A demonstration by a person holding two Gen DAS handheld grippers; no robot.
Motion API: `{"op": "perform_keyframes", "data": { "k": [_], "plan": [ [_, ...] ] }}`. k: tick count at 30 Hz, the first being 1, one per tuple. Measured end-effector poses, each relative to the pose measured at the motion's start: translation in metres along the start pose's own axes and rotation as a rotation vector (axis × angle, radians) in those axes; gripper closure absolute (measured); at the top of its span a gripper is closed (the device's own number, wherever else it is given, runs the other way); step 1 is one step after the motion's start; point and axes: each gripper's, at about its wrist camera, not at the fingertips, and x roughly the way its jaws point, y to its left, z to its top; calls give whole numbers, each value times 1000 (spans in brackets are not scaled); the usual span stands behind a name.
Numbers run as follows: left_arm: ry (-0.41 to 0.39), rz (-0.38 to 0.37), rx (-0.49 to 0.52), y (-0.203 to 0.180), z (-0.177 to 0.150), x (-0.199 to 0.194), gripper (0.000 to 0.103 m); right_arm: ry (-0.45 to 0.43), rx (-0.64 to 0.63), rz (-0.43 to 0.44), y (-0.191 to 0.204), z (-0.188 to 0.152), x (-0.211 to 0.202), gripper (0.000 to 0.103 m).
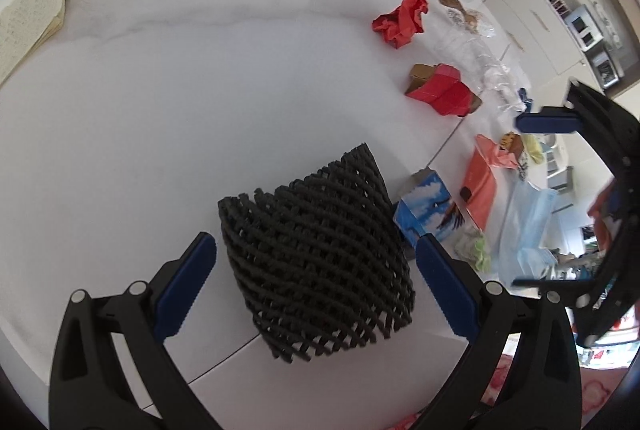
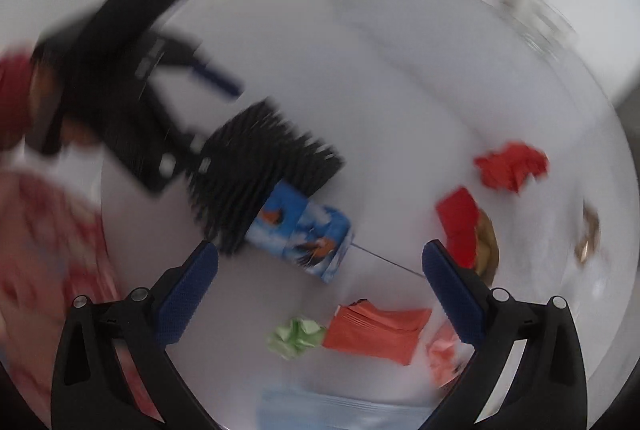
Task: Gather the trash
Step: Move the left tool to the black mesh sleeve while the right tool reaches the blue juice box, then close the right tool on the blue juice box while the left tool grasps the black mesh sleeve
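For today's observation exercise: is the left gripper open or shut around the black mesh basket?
Open. The left gripper has its blue fingers spread on either side of the black mesh basket, with table visible in the gaps.

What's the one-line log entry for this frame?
left tool: open, straddling black mesh foam sleeve | right tool: open, empty, over blue printed carton | white table: trash uncollected

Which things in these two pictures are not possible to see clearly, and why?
- Left wrist view: the blue printed box is partly hidden behind the black mesh basket.
- Left wrist view: the writing on the notebook is too small, and the edge cuts it.
- Right wrist view: motion blur smears the left gripper.
- Right wrist view: the light blue plastic bag is cut off at the bottom.
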Motion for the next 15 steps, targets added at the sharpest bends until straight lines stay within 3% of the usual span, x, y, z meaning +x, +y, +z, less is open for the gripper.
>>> {"op": "perform_keyframes", "data": {
  "k": [4,6,12,15],
  "plan": [
    [5,41,28,4,-1,-1,8,64,-261,50,19,14,27,2],
    [0,52,22,7,-2,-3,8,102,-354,94,24,17,45,12],
    [-8,80,-38,14,-13,-7,8,191,-475,171,19,15,79,40],
    [-2,65,-88,15,-19,-5,8,204,-435,217,5,17,79,45]
  ]
}}
